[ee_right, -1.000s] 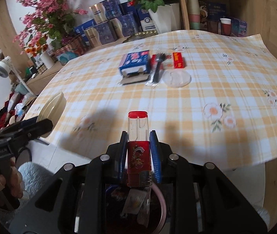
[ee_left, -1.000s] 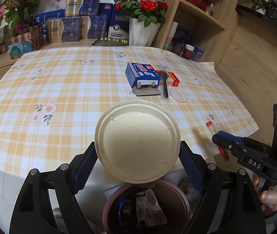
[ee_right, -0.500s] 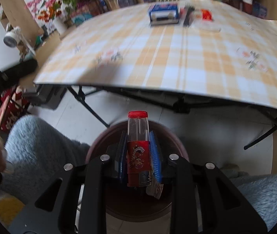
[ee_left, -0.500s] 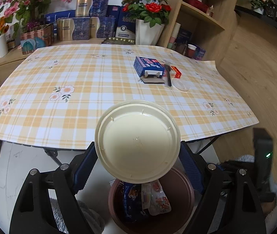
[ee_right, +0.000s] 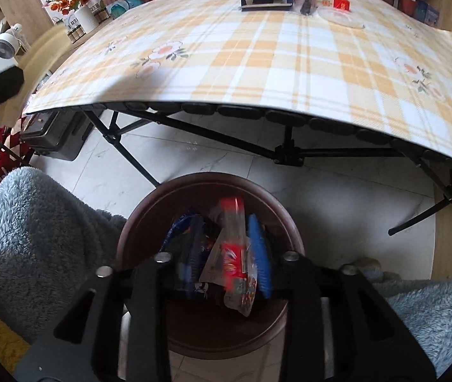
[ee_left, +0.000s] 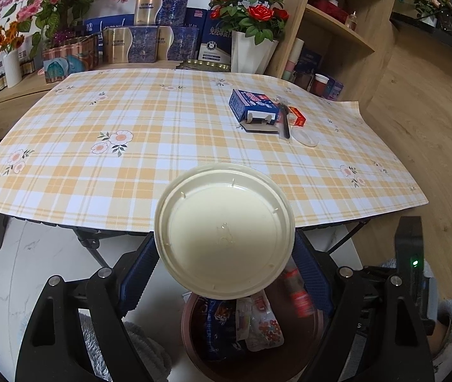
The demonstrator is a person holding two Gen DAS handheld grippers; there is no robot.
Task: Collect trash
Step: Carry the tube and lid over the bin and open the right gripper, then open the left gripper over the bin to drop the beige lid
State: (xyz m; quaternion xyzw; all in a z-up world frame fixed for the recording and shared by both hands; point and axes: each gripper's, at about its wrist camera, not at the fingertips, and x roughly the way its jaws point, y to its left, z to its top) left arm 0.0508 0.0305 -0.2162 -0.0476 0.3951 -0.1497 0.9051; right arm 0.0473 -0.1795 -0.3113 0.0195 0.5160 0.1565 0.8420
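Note:
My left gripper is shut on a cream round plastic lid, held above the brown trash bin. My right gripper hangs over the same bin with its jaws parted. The clear tube with a red cap is blurred between the blue pads, loose and dropping toward the wrappers in the bin. It also shows in the left wrist view. On the table lie a blue box, a black fork, a small red packet and a clear lid.
The checked tablecloth's front edge overhangs folding black legs. Grey fluffy fabric lies on both sides of the bin. Boxes and a rose vase stand at the table's back; wooden shelves are at right.
My right gripper has opened and let go of the red-capped tube over the bin, after moving down off the table edge. My left gripper has drawn back with the lid, above the bin.

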